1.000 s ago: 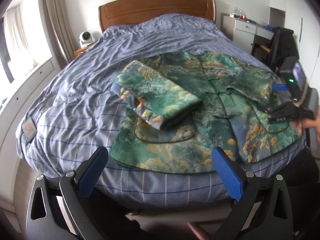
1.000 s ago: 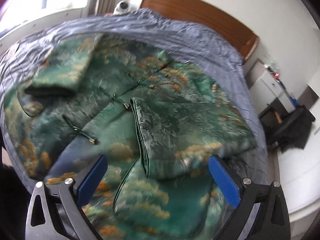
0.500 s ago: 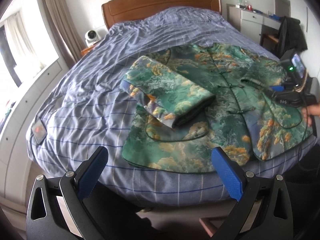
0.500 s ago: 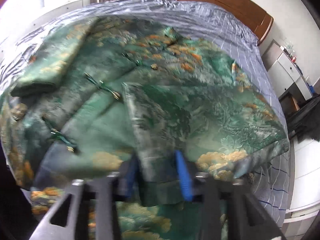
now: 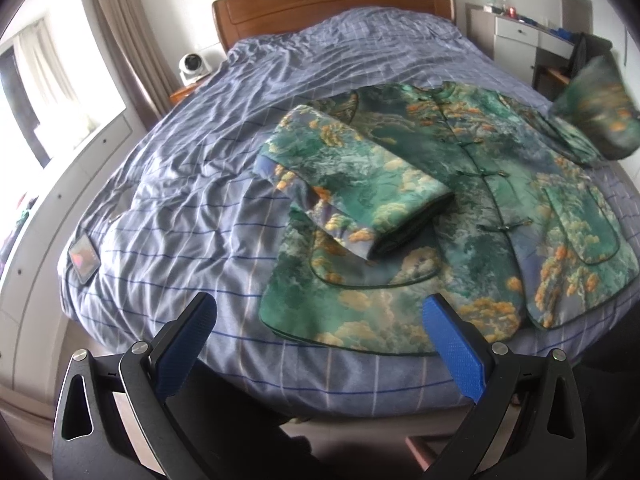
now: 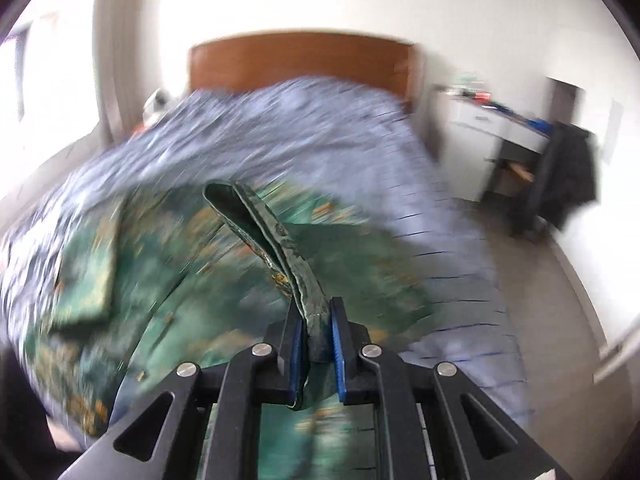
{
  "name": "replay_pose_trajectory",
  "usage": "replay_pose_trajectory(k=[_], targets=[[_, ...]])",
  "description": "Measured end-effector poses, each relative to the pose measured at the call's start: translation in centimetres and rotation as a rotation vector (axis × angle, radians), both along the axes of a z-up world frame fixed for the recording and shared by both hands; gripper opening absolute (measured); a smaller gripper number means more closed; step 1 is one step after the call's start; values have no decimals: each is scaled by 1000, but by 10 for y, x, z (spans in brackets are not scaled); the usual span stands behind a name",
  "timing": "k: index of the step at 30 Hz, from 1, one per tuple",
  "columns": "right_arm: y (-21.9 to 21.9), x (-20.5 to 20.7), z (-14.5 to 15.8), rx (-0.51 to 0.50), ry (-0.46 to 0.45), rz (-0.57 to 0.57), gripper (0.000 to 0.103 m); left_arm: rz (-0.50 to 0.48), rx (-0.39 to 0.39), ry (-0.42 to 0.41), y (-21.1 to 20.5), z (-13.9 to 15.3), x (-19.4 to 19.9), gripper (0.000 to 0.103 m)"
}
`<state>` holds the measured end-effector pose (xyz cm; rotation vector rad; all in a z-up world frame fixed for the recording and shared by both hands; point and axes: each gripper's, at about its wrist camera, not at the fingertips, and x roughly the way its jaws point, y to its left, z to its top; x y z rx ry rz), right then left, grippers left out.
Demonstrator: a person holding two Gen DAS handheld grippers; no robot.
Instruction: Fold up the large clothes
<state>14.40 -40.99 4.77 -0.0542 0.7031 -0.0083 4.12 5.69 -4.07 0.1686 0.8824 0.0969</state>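
Your jacket (image 5: 472, 216), green brocade with orange and yellow cloud patches and knot buttons down its front, lies face up at centre right of the left wrist frame. One sleeve (image 5: 356, 176) lies folded across its chest. The other sleeve (image 5: 596, 112) hangs lifted at upper right, blurred.

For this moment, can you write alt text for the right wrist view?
The right gripper is shut on the cuff of a green patterned jacket sleeve, held up above the jacket spread on a blue checked bed. The background is motion-blurred.
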Motion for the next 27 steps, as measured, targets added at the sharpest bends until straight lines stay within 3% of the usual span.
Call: replay_pose_trajectory(k=[3, 6, 9, 11, 14, 17, 20, 23, 27], targets=[[-70, -18, 23, 42, -62, -182, 12, 10, 18, -11, 4, -1, 6, 103], [-131, -26, 21, 112, -61, -335, 12, 6, 37, -23, 7, -1, 15, 103], [-184, -30, -1, 137, -26, -474, 13, -18, 50, -29, 8, -3, 24, 103], [-218, -32, -30, 211, 42, -568, 13, -60, 56, -31, 6, -5, 31, 103], [-244, -40, -67, 227, 108, -680, 22, -126, 80, -43, 4, -6, 40, 103], [-247, -55, -90, 160, 125, -751, 39, -191, 96, -43, 4, -8, 50, 103], [-231, -68, -96, 103, 138, -730, 40, -273, 96, -38, 4, -12, 66, 103], [-186, -79, -88, 30, 98, -618, 40, -351, 76, -2, 0, -21, 86, 103], [-119, -94, -79, -7, 37, -458, 49, -474, 49, 65, -17, -39, 108, 103]])
